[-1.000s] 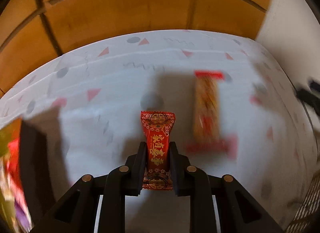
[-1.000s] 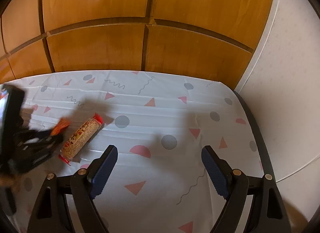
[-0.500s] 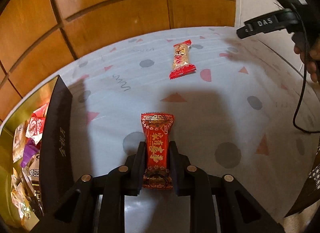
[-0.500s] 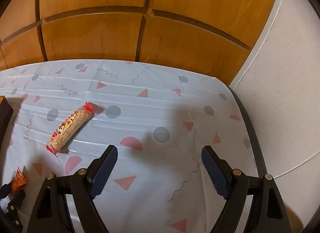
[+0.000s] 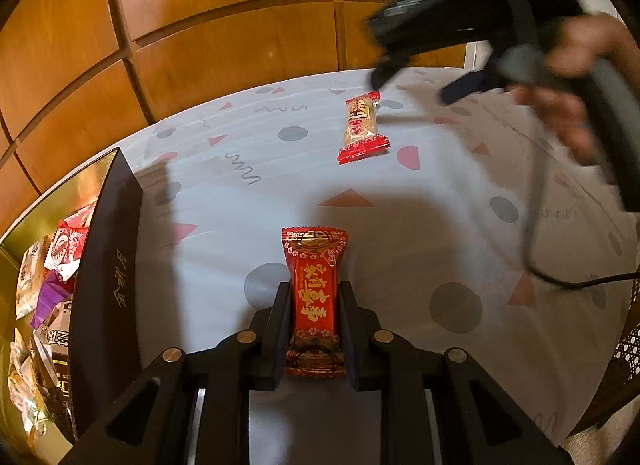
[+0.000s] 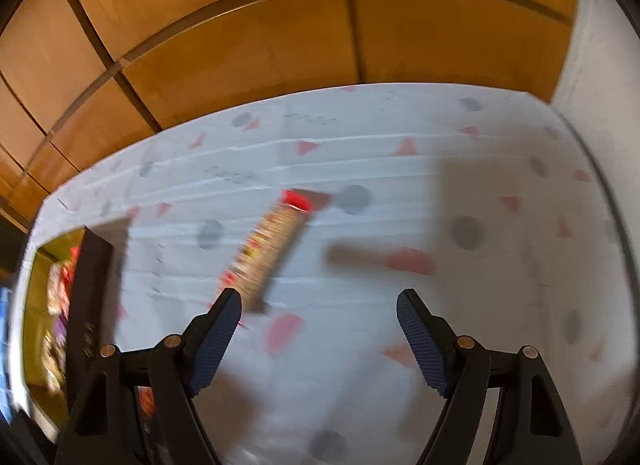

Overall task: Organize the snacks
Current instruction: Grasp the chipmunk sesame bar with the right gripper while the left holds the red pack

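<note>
Left hand-held gripper (image 5: 314,325) pinches a light, crinkly red foil candy wrapper (image 5: 315,297) mid-body above the desk (image 5: 400,233), while the right hand-held gripper (image 6: 320,329), jaws wide and closing, nears a slim, likely brittle cereal bar (image 6: 272,249)

In the left wrist view a box (image 5: 104,265) of snacks sits at left on the desk (image 5: 400,233); a bar (image 5: 362,127) lies at upper centre, well apart.
</note>
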Demonstrator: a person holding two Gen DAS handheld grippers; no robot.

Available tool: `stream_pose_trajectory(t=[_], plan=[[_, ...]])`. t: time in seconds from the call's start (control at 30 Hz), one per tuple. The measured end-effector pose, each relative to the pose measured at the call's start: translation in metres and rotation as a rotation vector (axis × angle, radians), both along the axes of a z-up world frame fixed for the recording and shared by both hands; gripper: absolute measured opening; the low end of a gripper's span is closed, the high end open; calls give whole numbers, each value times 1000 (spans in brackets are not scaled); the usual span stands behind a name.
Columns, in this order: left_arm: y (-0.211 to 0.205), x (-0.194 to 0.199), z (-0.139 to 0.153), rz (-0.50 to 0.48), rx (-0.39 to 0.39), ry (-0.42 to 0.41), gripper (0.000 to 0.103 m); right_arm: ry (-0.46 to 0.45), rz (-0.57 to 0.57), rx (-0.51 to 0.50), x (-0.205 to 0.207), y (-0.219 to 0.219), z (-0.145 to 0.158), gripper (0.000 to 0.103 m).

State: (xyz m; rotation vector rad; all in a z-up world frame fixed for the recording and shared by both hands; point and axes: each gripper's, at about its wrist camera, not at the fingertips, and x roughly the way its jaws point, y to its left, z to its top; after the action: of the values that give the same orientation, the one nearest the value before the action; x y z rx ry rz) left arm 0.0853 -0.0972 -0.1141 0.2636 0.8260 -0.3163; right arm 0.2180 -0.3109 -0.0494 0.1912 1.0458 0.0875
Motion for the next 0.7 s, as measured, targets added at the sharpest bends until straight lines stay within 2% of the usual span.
stream_pose_trajectory(t=[0.17, 0.23, 0.27, 0.3, 0.37, 0.5, 0.6, 0.7], plan=[[1, -1, -1, -1, -9, -5, 22, 35, -52, 66, 40, 30, -23, 80], [3, -1, -1, -1, -22, -3, 22, 31, -39, 35, 52, 45, -30, 72], [4, -1, -1, -1, -25, -2, 22, 35, -2, 12, 56, 54, -33, 54], [4, -1, -1, -1, -30, -1, 22, 59, 55, -34, 59, 65, -39, 29], [5, -1, -1, -2, -36, -3, 22, 68, 168, -121, 53, 84, -42, 28], [7, -2, -2, -1, -47, -8, 22, 113, 404, -169, 20, 102, -37, 28], [7, -2, -3, -1, -48, -12, 22, 169, 505, -164, -10, 98, -36, 28], [8, -3, -2, -1, -47, -14, 22, 190, 534, -147, -34, 90, -35, 28]])
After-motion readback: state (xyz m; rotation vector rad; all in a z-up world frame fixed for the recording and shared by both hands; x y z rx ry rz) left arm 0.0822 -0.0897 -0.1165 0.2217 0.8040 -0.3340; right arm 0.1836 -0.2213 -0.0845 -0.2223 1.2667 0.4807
